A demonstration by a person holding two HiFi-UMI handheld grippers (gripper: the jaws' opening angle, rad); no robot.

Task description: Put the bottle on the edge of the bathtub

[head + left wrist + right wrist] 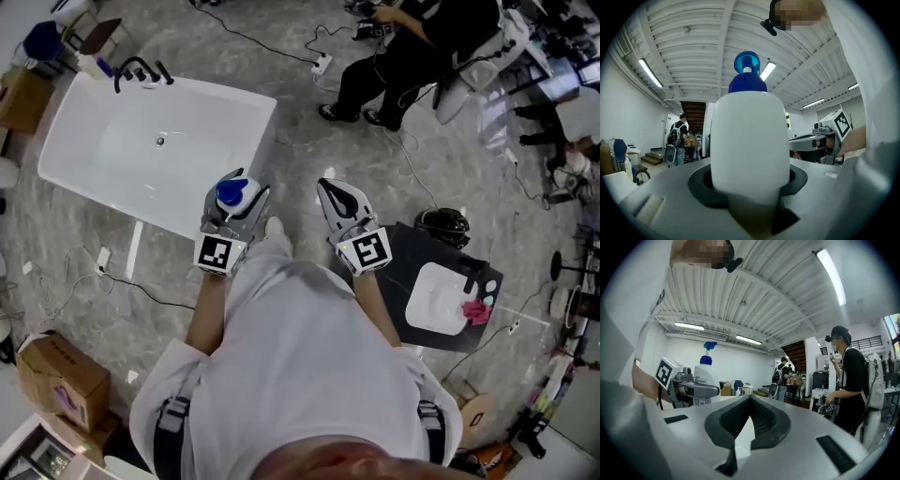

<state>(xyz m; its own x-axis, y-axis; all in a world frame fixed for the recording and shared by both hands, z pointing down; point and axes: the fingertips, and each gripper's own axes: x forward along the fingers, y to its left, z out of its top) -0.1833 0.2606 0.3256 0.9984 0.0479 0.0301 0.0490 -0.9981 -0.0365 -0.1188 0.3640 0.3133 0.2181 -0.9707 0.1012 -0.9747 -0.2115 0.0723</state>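
A white bottle point(232, 193) with a blue pump top stands upright between the jaws of my left gripper point(236, 201), which is shut on its body. In the left gripper view the bottle point(750, 136) fills the middle and hides the pads' contact. I hold it at waist height, just off the near right corner of the white bathtub point(268, 141). My right gripper point(337, 195) is level with it to the right, shut and empty; its fingertips point(754, 416) meet. From the right gripper view, the bottle point(706, 375) shows in the left gripper point(691, 390).
A black faucet point(141, 71) sits at the tub's far left corner. On the floor to the right lie a black mat point(412, 258) with a white basin point(441, 300) and a round black object point(442, 225). A seated person point(412, 47), cables point(141, 286) and a cardboard box point(61, 375) surround me.
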